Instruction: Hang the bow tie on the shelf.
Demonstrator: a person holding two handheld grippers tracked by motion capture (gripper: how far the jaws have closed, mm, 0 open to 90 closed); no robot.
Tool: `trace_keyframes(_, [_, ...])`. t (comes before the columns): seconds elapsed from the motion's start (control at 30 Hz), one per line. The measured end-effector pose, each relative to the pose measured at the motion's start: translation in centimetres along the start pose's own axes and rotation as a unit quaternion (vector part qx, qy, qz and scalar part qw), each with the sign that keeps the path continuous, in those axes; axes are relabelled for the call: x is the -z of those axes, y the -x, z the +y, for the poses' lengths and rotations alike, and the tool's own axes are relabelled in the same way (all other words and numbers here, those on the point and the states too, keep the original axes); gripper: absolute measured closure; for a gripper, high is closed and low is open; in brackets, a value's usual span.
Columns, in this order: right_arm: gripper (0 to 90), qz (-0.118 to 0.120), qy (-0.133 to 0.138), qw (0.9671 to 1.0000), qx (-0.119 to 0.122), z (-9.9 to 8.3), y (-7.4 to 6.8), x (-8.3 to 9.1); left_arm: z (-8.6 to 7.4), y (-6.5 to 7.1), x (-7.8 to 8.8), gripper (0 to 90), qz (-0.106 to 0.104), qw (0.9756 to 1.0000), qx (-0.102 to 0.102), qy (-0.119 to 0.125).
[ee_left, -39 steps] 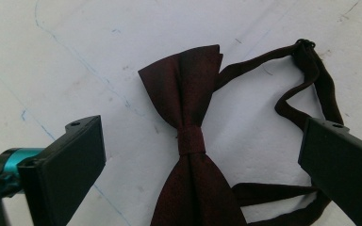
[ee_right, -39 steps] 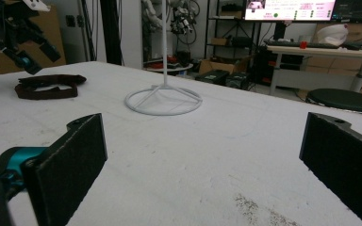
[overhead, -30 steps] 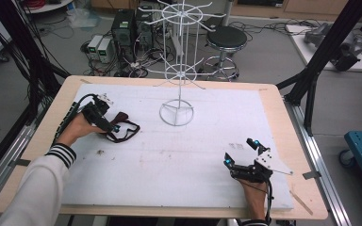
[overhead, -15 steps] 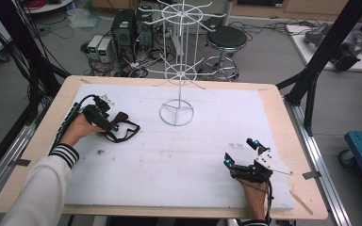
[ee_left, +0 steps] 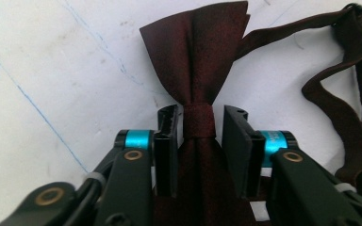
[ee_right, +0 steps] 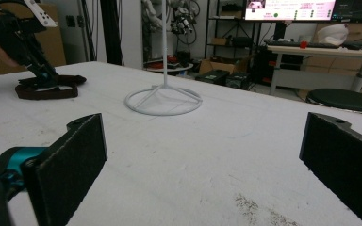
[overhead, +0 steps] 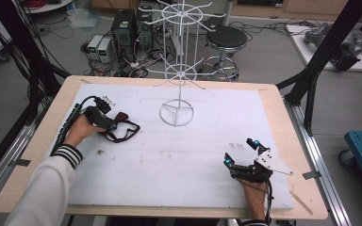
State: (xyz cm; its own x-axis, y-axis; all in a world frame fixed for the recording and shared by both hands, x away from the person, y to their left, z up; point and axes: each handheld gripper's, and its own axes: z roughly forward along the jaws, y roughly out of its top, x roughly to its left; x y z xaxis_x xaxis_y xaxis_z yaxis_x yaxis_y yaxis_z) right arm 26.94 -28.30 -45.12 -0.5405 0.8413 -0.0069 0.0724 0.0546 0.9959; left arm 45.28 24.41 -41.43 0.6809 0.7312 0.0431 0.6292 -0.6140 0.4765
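Note:
A dark red bow tie (overhead: 121, 117) with a looped strap lies flat on the white sheet at the left. My left gripper (overhead: 109, 126) is down on it. In the left gripper view the jaws of the left gripper (ee_left: 200, 115) straddle the centre knot of the bow tie (ee_left: 202, 56), with a thin gap on each side. My right gripper (overhead: 239, 150) rests near the front right of the sheet, open wide and holding nothing. The right gripper view looks between the pads of the right gripper (ee_right: 207, 136) toward the bow tie (ee_right: 47, 89) far off.
A white wire display stand (overhead: 176, 107) with hooked arms rises from a round base at the back middle of the table; its base ring (ee_right: 162, 100) lies ahead of the right gripper. The wooden table edge (overhead: 283, 122) frames the white sheet. Black frame posts stand at both sides.

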Motion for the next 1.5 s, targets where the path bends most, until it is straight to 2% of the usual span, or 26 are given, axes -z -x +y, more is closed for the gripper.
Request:
trace_keyframes(0.1, [0.6, 0.000, 0.000, 1.0000, 0.001, 0.0, 0.0, 0.0, 0.0, 0.2, 0.1, 75.1, 0.001, 1.0000, 0.002, -0.003])
trace_keyframes(0.2, [0.6, 0.000, 0.000, 1.0000, 0.000, 0.0, 0.0, 0.0, -0.1, 0.6, 0.1, 76.1, 0.015, 0.9999, 0.002, 0.001])
trace_keyframes(0.37, [0.6, 0.001, 0.001, 1.0000, 0.000, 0.0, 0.1, 0.0, -0.2, 0.9, 0.3, 76.3, 0.017, 0.9998, -0.002, 0.005])
trace_keyframes(0.43, [0.6, 0.000, 0.001, 1.0000, 0.000, 0.0, 0.1, 0.0, -0.1, 1.2, 0.6, 76.3, 0.031, 0.9993, -0.018, 0.015])
trace_keyframes(0.53, [0.6, 0.000, 0.000, 1.0000, 0.000, 0.0, 0.1, 0.0, 0.0, 1.4, 1.0, 76.3, 0.027, 0.9989, -0.027, 0.029])
trace_keyframes(0.73, [0.6, 0.000, 0.001, 1.0000, 0.002, 0.0, 0.1, 0.0, 0.0, 1.7, 1.8, 76.4, 0.018, 0.9983, -0.032, 0.046])
trace_keyframes(0.87, [0.6, 0.000, 0.000, 1.0000, -0.001, 0.0, 0.1, 0.0, 0.0, 1.8, 2.6, 76.5, 0.006, 0.9972, -0.035, 0.066])
trace_keyframes(1.0, [0.6, 0.001, 0.001, 1.0000, 0.000, 0.0, 0.1, 0.0, 0.0, 2.1, 3.4, 76.6, -0.009, 0.9955, -0.039, 0.086])
trace_keyframes(1.17, [0.6, 0.001, 0.000, 1.0000, 0.001, 0.0, 0.1, 0.0, 0.1, 2.8, 4.6, 76.6, -0.029, 0.9911, -0.050, 0.120])
trace_keyframes(1.27, [0.6, 0.000, 0.000, 1.0000, 0.001, 0.0, 0.1, 0.0, 0.2, 3.1, 5.2, 76.6, -0.034, 0.9887, -0.058, 0.134])
trace_keyframes(1.33, [0.6, 0.000, -0.001, 1.0000, -0.001, 0.0, 0.0, 0.0, 0.2, 3.3, 5.4, 76.6, -0.035, 0.9880, -0.060, 0.138])
trace_keyframes(1.5, [0.6, 0.000, -0.001, 1.0000, -0.002, 0.0, 0.0, 0.0, 0.2, 3.4, 6.1, 76.6, -0.047, 0.9846, -0.056, 0.159])
